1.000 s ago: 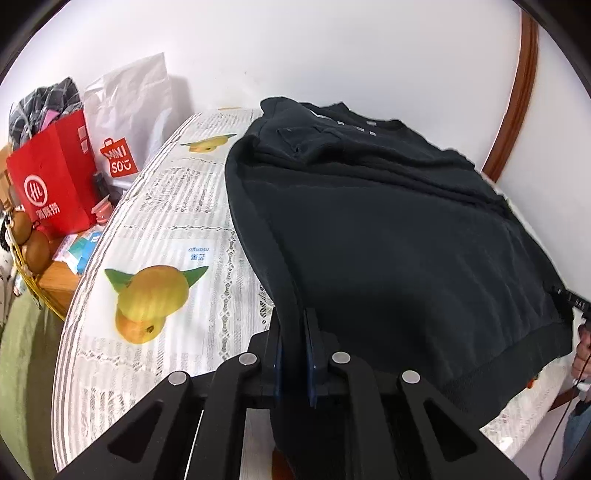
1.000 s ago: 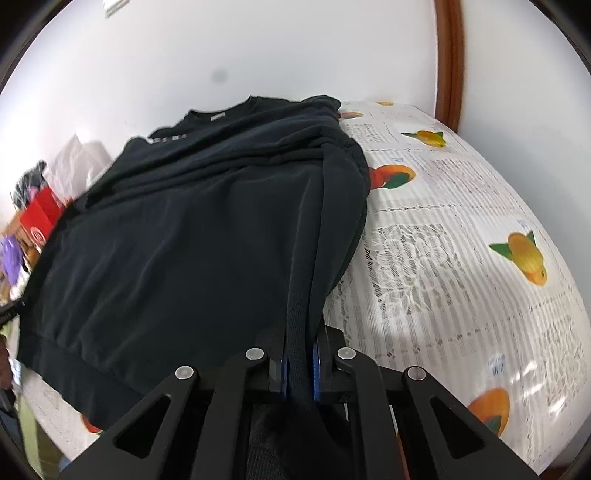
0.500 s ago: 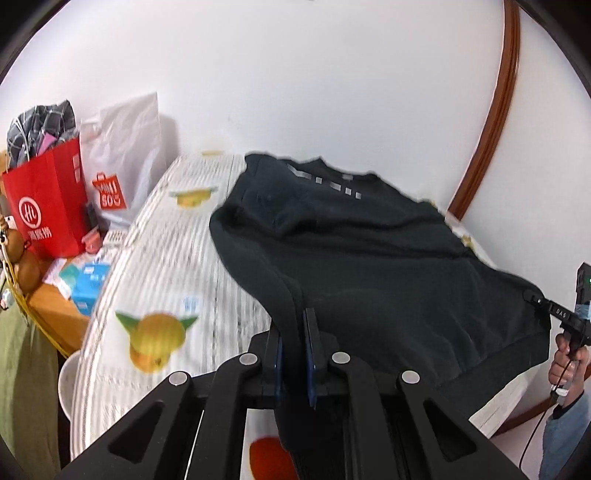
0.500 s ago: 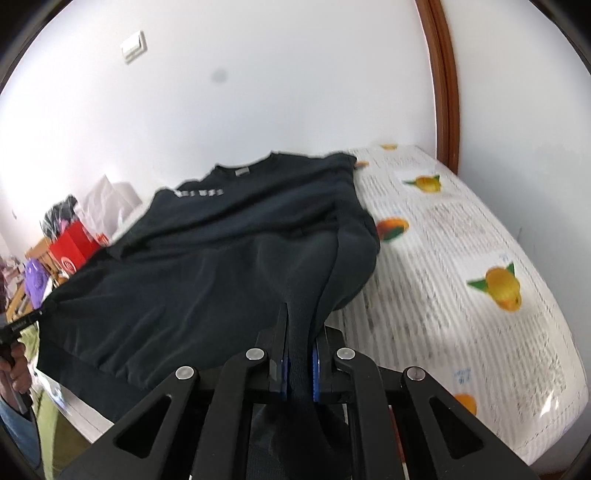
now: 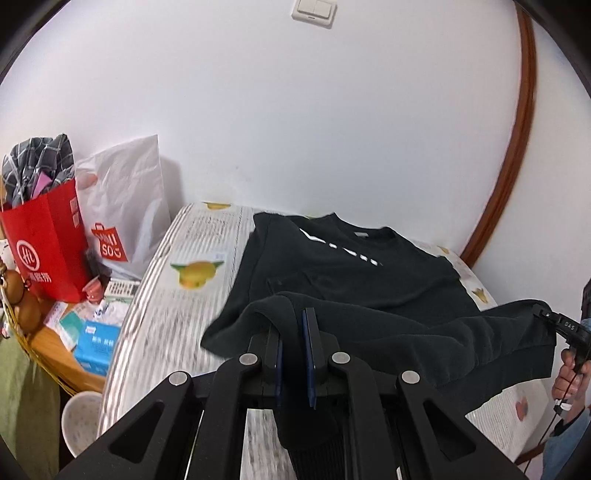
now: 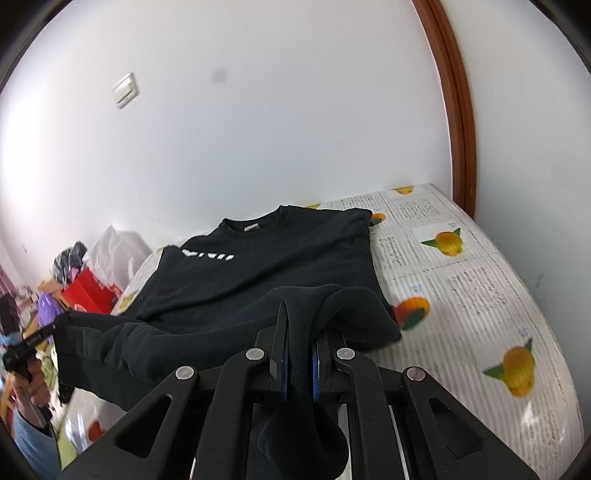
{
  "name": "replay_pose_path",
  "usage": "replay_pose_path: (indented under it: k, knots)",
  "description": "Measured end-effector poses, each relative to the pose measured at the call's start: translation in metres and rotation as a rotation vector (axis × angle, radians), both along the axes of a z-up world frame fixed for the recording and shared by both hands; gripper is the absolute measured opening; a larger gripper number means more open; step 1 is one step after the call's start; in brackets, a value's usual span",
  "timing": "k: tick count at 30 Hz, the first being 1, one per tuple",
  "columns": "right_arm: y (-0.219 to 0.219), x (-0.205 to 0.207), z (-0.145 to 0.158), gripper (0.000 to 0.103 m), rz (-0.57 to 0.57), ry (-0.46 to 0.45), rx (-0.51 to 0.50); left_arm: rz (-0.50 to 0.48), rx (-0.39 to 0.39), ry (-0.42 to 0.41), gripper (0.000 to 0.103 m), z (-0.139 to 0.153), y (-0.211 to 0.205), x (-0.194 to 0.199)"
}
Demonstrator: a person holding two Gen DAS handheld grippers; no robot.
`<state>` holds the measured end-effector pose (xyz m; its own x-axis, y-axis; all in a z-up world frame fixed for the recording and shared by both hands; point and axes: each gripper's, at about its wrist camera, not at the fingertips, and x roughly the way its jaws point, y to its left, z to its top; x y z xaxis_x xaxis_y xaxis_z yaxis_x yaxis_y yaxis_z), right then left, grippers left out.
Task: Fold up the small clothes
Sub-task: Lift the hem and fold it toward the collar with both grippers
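The left gripper (image 5: 293, 334) has its fingers (image 5: 308, 354) clamped on a bunched corner of the black sweatshirt (image 5: 343, 273), at its ribbed hem. The right gripper (image 6: 299, 332) pinches the opposite hem corner the same way, blue pads tight against the cloth on both sides. Between the two grips the hem edge hangs raised as a sagging band above the desk (image 5: 173, 332), while the upper part of the sweatshirt, with its neckline and a row of white print across the chest, lies flat on the desk close to the white wall. The desk is covered with a white lace-patterned cloth printed with orange and yellow fruit (image 6: 447, 242).

In the left wrist view the person's right hand (image 5: 569, 373) shows at the far right edge, holding the other gripper's handle; in the right wrist view the left hand (image 6: 31, 380) shows at the far left.

Beside the desk's left end stand a red paper bag (image 5: 44, 247) stuffed with plaid cloth and a white Miniso shopping bag (image 5: 122, 210), with small boxes (image 5: 94, 343) scattered on a lower wooden surface. A light switch (image 5: 314, 13) sits high on the wall, and a brown wooden frame (image 6: 454, 110) runs up the right side.
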<state>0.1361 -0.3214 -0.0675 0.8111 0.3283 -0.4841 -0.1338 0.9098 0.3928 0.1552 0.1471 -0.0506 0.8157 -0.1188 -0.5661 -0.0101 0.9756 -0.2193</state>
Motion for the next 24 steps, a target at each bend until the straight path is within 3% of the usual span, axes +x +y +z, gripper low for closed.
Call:
replay_pose_path:
  k: [11,24]
  knots:
    - [0.002,0.087,0.006,0.009,-0.003,0.016,0.053,0.077,0.051,0.048,0.009,-0.003,0.001,0.079]
    - [0.015,0.179,-0.047,0.009,-0.005,0.125,0.014,0.145,0.165,0.145,0.010,-0.054,-0.006,0.151]
